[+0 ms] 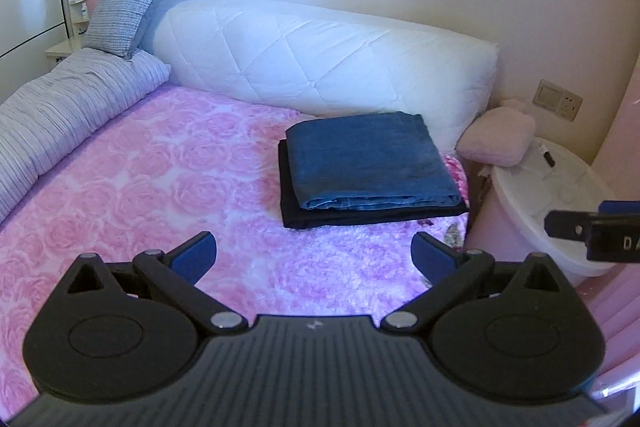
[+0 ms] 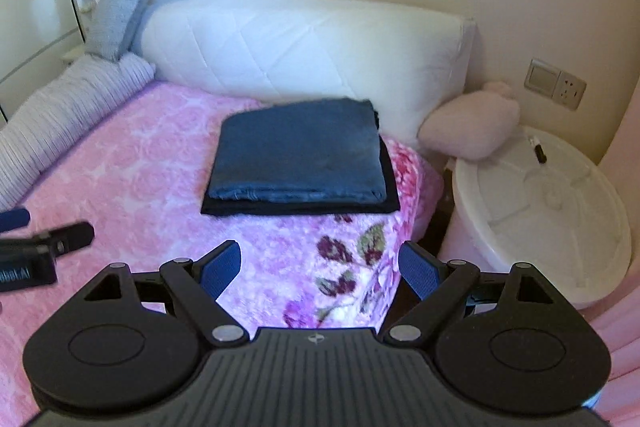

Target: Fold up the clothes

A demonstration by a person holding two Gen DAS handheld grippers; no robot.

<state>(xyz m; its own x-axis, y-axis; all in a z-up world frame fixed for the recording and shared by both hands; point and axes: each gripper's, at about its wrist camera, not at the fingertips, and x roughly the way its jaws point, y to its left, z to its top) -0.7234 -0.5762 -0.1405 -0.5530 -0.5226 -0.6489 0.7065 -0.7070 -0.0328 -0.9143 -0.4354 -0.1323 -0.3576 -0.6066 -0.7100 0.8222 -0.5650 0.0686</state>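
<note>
While both sets of jaws stand wide apart with nothing between them, the left gripper [image 1: 314,253] and the right gripper [image 2: 320,265] hover side by side above the near part of the pink rose blanket [image 1: 140,163], short of the clothes. Farther off, on the right side of the bed, the folded blue jeans [image 1: 370,159] lie squared on top of a folded black garment [image 1: 294,203], the pair stacked neatly just in front of the white quilted headboard cushion [image 1: 320,55].

Judging by that tidy stack and the empty jaws, the folding of these two pieces looks finished, and this is the step of letting go and drawing clear. No unfolded garment shows in either view, so the next move calls for finding another piece outside the frame, or ending here.

To the right a pink plush cushion [image 2: 472,127] rests by a white round bedside table [image 2: 600,227]. Far left sit a grey pillow [image 1: 128,7] and a striped rolled duvet [image 1: 68,111].

Writing is scarce: white letters on the other gripper's body, perhaps "DA", are cut off by the frame edge.
</note>
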